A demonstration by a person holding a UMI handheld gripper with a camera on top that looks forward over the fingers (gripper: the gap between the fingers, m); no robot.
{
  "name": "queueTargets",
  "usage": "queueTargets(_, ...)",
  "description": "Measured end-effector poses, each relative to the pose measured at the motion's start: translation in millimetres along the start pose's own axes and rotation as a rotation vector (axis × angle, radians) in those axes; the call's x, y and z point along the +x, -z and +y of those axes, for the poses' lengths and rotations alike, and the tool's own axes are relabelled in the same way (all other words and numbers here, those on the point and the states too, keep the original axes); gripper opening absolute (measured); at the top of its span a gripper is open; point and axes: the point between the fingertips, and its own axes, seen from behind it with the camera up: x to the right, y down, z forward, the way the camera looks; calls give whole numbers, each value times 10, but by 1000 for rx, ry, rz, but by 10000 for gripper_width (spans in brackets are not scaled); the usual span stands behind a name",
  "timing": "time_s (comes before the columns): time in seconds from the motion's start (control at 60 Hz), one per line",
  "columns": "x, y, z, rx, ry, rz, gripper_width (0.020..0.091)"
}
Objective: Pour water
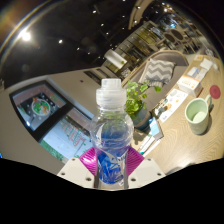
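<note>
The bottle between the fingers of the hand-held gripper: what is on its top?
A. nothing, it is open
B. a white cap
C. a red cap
B: the bottle held in the hand-held gripper has a white cap on its neck.

- Your gripper (111, 172) has a clear water bottle (112, 140) between its fingers, the pink pads (88, 160) pressing its lower body from both sides.
- The bottle stands upright in your view, its white cap (110, 93) on and a blue label around its middle.
- Beyond the fingers you see a table (170, 125) with a pale green mug (198, 114) well off to the right.
- A small green plant (136, 97) sits just behind the bottle's cap.
- To the left, a printed sheet with a round coloured picture (40, 106) lies on the table.
</note>
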Motion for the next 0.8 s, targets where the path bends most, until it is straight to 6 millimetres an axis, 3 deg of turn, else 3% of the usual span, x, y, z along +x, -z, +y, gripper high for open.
queueTargets(0.117, 55, -49, -432, 22, -387, -113, 329)
queueTargets(0.2, 276, -102, -680, 44, -630, -171, 325)
queueTargets(0.267, 436, -60, -835, 52, -814, -203, 327)
queueTargets(0.383, 794, -215, -917, 64, -1102, -250, 326)
queueTargets(0.4, 803, -96, -942, 57, -1136, -257, 326)
queueTargets(0.433, 887, -217, -932, 59, -1179, -257, 326)
queueTargets(0.517, 1052, -258, -902, 58, -1271, -264, 322)
queueTargets(0.533, 1065, -140, -918, 54, -1293, -267, 324)
queueTargets(0.567, 1115, -254, -921, 52, -1303, -259, 325)
queueTargets(0.717, 1080, -268, -913, -11, -1262, -241, 326)
queueTargets(0.8, 995, -214, -924, -57, -1123, -212, 326)
